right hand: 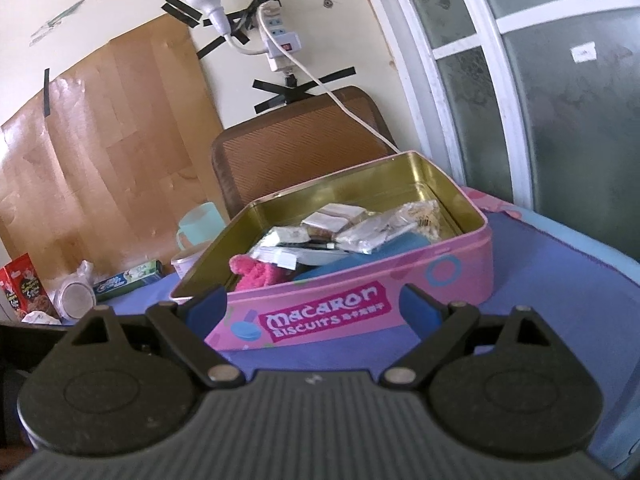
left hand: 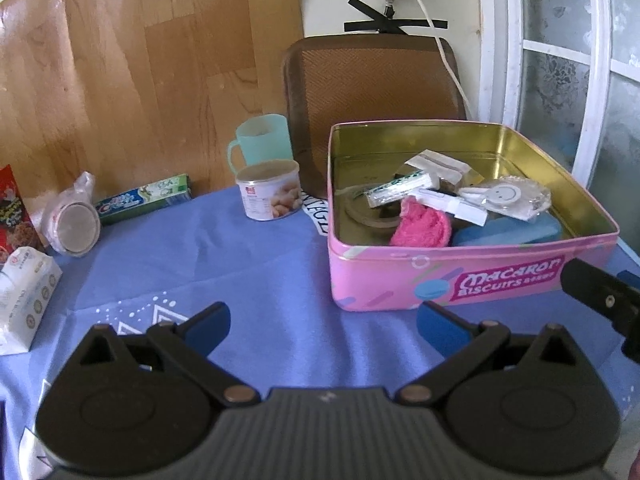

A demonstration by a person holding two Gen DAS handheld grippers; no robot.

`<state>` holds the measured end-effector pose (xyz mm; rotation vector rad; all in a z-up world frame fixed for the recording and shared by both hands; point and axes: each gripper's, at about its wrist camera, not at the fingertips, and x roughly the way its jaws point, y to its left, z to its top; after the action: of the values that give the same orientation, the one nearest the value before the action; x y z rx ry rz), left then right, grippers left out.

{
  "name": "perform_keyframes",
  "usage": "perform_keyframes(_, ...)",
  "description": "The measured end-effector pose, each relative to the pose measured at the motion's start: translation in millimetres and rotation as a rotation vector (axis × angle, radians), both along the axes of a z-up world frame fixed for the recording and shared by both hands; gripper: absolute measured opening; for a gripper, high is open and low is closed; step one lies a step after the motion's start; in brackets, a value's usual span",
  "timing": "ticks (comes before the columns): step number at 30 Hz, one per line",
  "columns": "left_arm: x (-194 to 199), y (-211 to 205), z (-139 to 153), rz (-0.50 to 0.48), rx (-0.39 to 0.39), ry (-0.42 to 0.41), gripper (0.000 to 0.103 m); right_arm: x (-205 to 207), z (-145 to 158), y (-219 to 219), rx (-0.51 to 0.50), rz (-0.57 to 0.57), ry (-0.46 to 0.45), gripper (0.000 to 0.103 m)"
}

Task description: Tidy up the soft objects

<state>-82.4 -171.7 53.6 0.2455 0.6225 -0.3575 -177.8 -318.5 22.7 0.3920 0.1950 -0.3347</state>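
From your left wrist, the left claw [left hand: 322, 320] gapes empty over the blue cloth [left hand: 248, 264] before the pink tin [left hand: 472, 280] holding fuzzy pink fabric [left hand: 420, 230], and from your right wrist, the right claw [right hand: 316, 308] gapes empty just before the tin's [right hand: 340, 308] glossy rectangular wall.

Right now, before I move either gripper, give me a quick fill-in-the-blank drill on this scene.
1. The fluffy cloth in the tin is ____ in colour.
2. The left gripper and right gripper both have their jaws ____.
3. The big word printed on the tin's front wall is ____.
4. The mug behind the can is ____ green.

Missing words: pink; open; Macaron; mint
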Motion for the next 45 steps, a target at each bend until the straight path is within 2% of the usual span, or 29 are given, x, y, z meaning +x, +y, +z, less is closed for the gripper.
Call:
perform_keyframes(27,-12.5,-23.6,-17.6,-0.042,0.083,0.042,0.103,-9.6,-9.4,-9.4,0.049,0.005,-0.034,0.095)
perform_keyframes(35,-14.1,-25.5,-20.2,-0.049,0.093,0.053,0.103,-13.4,-9.8,-13.1,0.088,0.009,-0.054,0.095)
perform_keyframes(45,-15.1,-22.9,-22.2,-0.054,0.088,0.070,0.103,-12.6,-8.3,-7.9,0.073,0.025,-0.049,0.095)
